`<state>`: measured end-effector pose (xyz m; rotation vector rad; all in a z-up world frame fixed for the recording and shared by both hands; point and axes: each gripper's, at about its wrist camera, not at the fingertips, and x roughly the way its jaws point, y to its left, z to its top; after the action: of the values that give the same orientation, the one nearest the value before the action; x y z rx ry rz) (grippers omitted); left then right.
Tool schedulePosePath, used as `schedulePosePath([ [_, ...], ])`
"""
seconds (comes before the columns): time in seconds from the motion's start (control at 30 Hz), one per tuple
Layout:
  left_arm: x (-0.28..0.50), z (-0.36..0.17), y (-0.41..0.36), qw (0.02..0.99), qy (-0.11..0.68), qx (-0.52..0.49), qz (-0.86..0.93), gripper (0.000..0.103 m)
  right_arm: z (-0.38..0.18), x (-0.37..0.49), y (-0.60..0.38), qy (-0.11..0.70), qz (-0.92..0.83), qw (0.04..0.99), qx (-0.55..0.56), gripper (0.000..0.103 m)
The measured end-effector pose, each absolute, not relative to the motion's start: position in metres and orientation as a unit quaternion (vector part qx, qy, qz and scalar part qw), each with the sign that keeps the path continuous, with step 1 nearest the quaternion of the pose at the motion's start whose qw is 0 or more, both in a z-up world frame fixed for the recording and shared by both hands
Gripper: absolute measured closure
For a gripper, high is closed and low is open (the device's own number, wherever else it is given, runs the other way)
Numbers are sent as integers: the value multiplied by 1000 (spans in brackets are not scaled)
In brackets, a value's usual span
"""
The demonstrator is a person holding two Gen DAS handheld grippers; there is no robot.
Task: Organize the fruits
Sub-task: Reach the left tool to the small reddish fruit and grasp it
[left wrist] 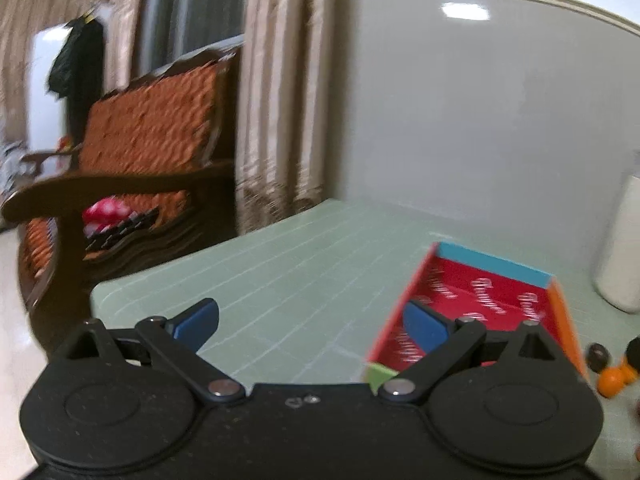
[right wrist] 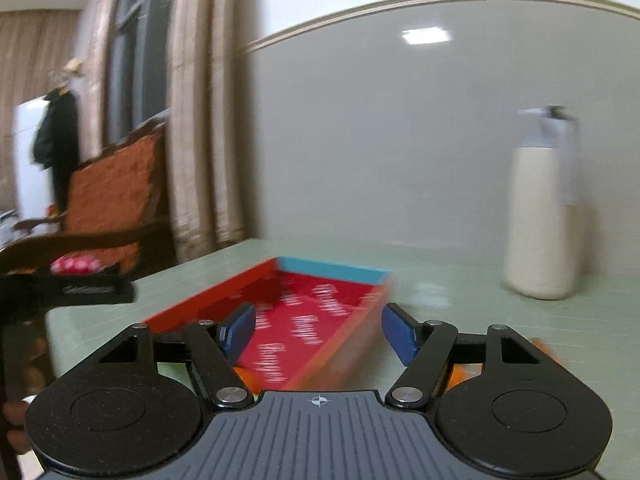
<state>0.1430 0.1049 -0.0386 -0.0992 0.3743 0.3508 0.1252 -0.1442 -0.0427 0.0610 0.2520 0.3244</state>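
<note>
A shallow red tray (left wrist: 486, 300) with a blue far wall and an orange right wall lies on the pale green table (left wrist: 280, 276). My left gripper (left wrist: 312, 324) is open above the table at the tray's near left corner, nothing between its blue pads. Small orange fruits (left wrist: 614, 382) and a dark round fruit (left wrist: 598, 356) lie on the table right of the tray. In the right wrist view the tray (right wrist: 316, 312) sits just ahead of my right gripper (right wrist: 318, 330), whose jaws stand open with nothing between them. Orange bits (right wrist: 460, 374) show under its right finger; blur hides what they are.
A tall cream bottle (right wrist: 540, 220) with a pale cap stands at the table's back right, near the grey wall. A wooden armchair (left wrist: 140, 168) with orange cushions is beyond the table's left edge, curtains behind it. A dark gripper body (right wrist: 86, 286) shows at the left of the right wrist view.
</note>
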Motion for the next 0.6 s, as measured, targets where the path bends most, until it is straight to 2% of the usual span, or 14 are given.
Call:
schedulePosePath([
  [0.03,141,-38,97,971,177,-39,157,10,-43,123,-155,120,135,983,32,16],
  [0.1,137,-36,81,979,163,-21,124,10,-46,118,-176,111,79,990,33,8],
  [0.3,127,-39,27,990,133,41,18,10,-55,107,-227,120,-81,988,46,0],
  [0.53,122,-51,-24,982,145,76,-95,10,-64,92,-260,115,-251,961,27,0],
  [0.6,122,-57,-37,976,154,88,-124,14,-66,87,-265,109,-271,956,19,0],
])
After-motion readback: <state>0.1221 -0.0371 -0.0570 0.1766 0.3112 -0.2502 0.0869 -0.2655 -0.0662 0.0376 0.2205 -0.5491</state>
